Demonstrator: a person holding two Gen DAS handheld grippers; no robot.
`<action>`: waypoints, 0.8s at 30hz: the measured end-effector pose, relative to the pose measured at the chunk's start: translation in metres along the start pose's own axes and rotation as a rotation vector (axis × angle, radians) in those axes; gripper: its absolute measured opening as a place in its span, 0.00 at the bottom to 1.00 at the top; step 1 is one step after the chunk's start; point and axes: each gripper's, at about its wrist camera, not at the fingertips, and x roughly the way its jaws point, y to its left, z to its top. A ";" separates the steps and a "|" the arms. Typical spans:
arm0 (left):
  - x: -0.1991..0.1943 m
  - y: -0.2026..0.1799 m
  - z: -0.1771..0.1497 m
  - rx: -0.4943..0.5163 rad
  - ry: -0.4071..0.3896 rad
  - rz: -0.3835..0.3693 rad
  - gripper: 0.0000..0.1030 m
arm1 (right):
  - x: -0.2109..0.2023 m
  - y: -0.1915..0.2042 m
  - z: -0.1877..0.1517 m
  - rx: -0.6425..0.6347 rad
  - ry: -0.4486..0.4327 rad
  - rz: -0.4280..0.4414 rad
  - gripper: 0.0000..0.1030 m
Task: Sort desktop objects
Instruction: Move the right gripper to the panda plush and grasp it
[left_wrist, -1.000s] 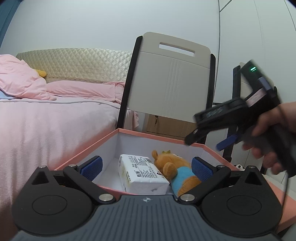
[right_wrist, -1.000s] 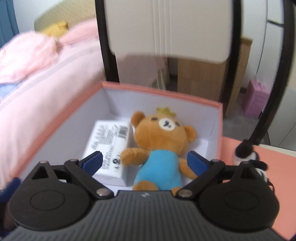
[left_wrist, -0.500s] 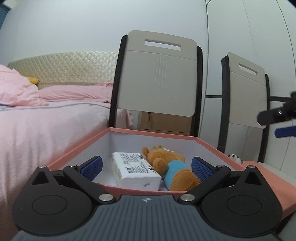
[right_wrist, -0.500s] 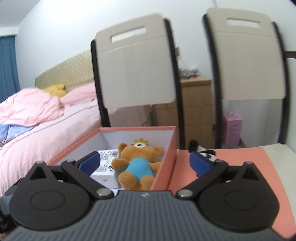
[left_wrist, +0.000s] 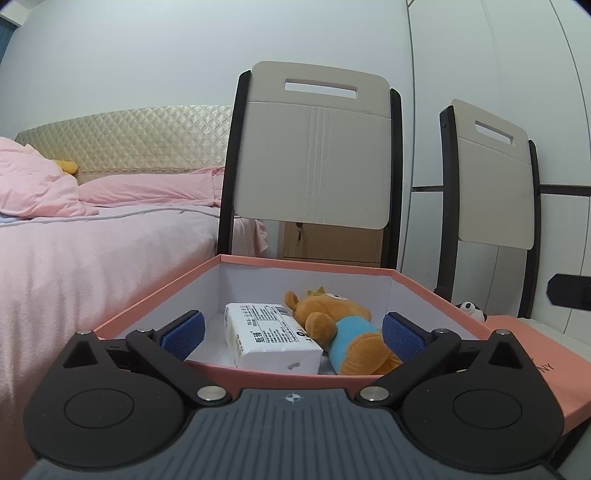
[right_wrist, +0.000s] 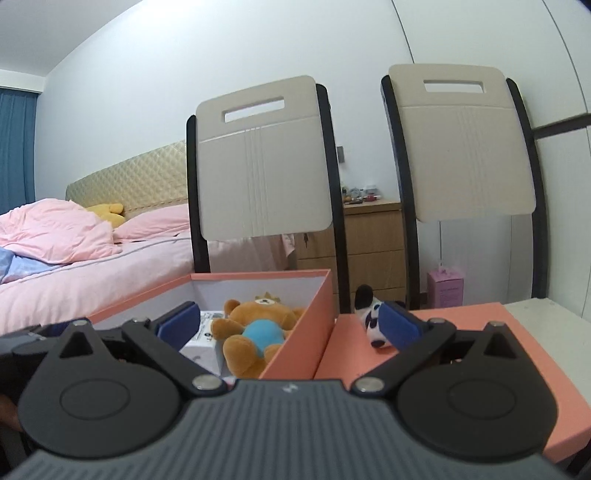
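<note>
Both grippers empty, fingers spread wide: left gripper (left_wrist: 291, 330) at the open pink cardboard box (left_wrist: 155, 295), where the brown plush bear in a blue shirt (left_wrist: 343, 328) lies touching the white tissue pack (left_wrist: 269, 334). Right gripper (right_wrist: 288, 326) straddles the box wall; small black-and-white panda plush (right_wrist: 369, 317) sits on the pink lid (right_wrist: 461, 321) beside the box.

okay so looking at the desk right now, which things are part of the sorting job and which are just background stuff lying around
Part of the job:
- open pink cardboard box
- brown plush bear in a blue shirt, inside the box
- white wrapped tissue pack, inside the box beside the bear
- small black-and-white panda toy, on the flat pink lid outside the box

Just lying about:
- two beige chairs
- bed with pink bedding
- wooden dresser
</note>
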 end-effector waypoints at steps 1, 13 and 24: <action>-0.001 -0.001 0.000 0.006 -0.003 -0.001 1.00 | 0.002 -0.001 -0.001 0.004 0.002 -0.001 1.00; -0.001 -0.003 -0.001 0.016 -0.008 0.000 1.00 | 0.002 -0.005 -0.004 0.052 -0.064 -0.030 1.00; -0.001 -0.005 -0.002 0.025 -0.005 0.003 1.00 | 0.001 0.002 -0.002 0.022 -0.007 -0.009 1.00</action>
